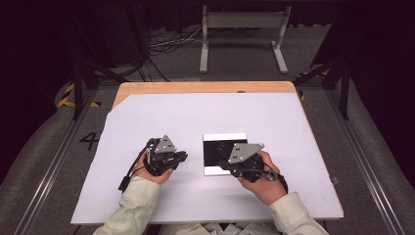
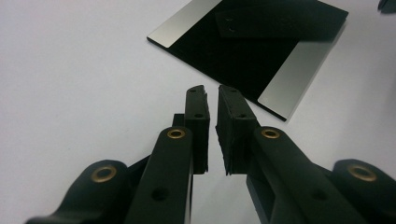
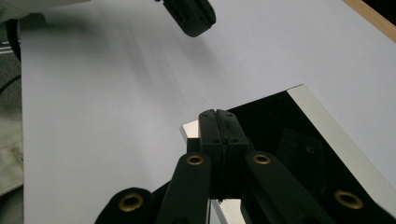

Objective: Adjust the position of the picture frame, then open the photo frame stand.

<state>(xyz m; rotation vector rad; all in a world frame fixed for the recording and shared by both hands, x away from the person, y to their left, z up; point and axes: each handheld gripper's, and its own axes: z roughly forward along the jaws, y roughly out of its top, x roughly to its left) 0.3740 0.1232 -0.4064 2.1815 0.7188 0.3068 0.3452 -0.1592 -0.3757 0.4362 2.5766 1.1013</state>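
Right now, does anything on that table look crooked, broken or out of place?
Nothing stands out. The black square plate with pale strips on two edges lies flat on the white sheet, roughly square to it. The right gripper is over one corner with its fingers together; the left gripper, fingers slightly parted, holds nothing.

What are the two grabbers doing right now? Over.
Left gripper slightly open, nothing between its jaws. Right gripper shut, empty, above the shiny black plate. Nothing in the way.
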